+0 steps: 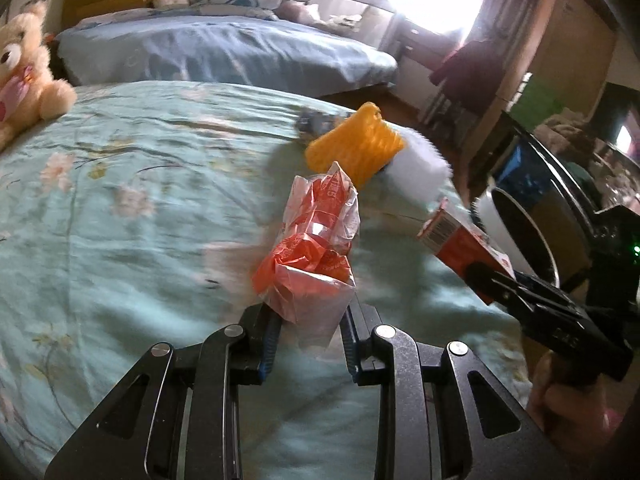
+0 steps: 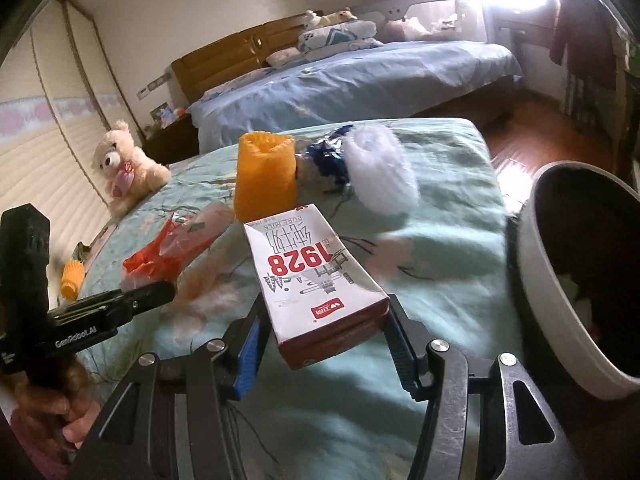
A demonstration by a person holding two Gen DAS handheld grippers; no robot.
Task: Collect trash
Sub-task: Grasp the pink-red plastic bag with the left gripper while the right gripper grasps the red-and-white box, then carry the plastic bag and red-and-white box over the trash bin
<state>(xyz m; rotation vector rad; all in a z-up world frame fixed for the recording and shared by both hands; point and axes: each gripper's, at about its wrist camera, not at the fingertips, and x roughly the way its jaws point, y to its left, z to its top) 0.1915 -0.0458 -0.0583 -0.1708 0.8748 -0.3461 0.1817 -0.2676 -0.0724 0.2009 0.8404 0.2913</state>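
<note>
My left gripper (image 1: 310, 312) is shut on a crumpled red and clear plastic bag (image 1: 316, 240) and holds it above the green bedspread (image 1: 120, 184). My right gripper (image 2: 324, 332) is shut on a white and red milk carton (image 2: 316, 276), which also shows in the left wrist view (image 1: 460, 240). An orange foam net (image 2: 264, 176), a white foam net (image 2: 380, 168) and a blue wrapper (image 2: 324, 156) lie on the bed beyond. A white trash bin (image 2: 536, 264) with a dark inside stands at the right of the bed.
A teddy bear (image 2: 124, 164) sits at the left of the bed. A small orange net (image 2: 72, 280) lies near the left edge. A second bed with a blue cover (image 2: 360, 80) stands behind. Wooden floor (image 2: 532, 120) shows at the right.
</note>
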